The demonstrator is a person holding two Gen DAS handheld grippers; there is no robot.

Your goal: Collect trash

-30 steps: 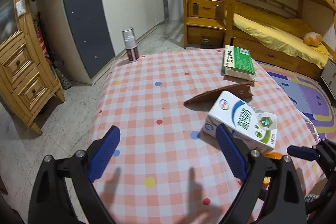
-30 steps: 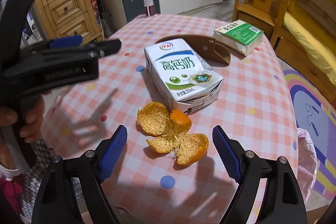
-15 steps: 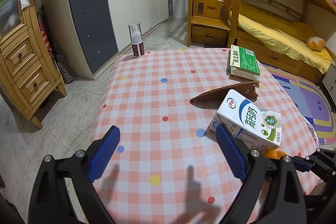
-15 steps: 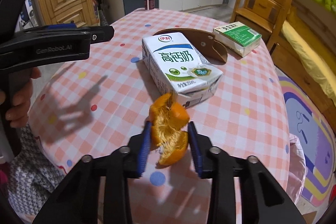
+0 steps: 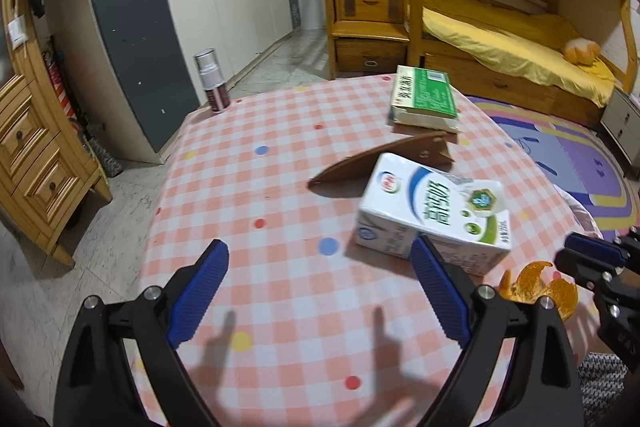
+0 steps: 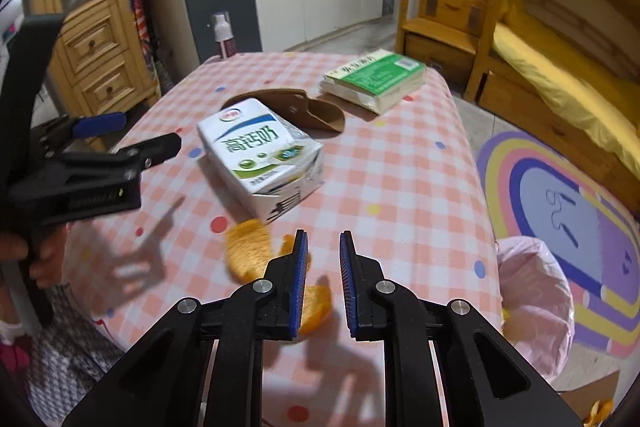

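Note:
A white milk carton lies on its side on the pink checked table. Orange peel lies blurred near the table's front edge, just left of and partly behind my right gripper's left finger. My right gripper is closing to a narrow gap, and only tablecloth shows between its pads. My left gripper is wide open over bare cloth, its right fingertip level with the carton's near corner. A hand holds it.
A green book and a brown curved scoop lie beyond the carton. A spray bottle stands at the far left corner. A pink bag-lined bin sits on the floor right of the table, beside a rug.
My right gripper went from wide open to pinching the orange peel, then shifted right; the peel now sits outside its jaws. My left gripper moved slightly closer to the carton, still open.

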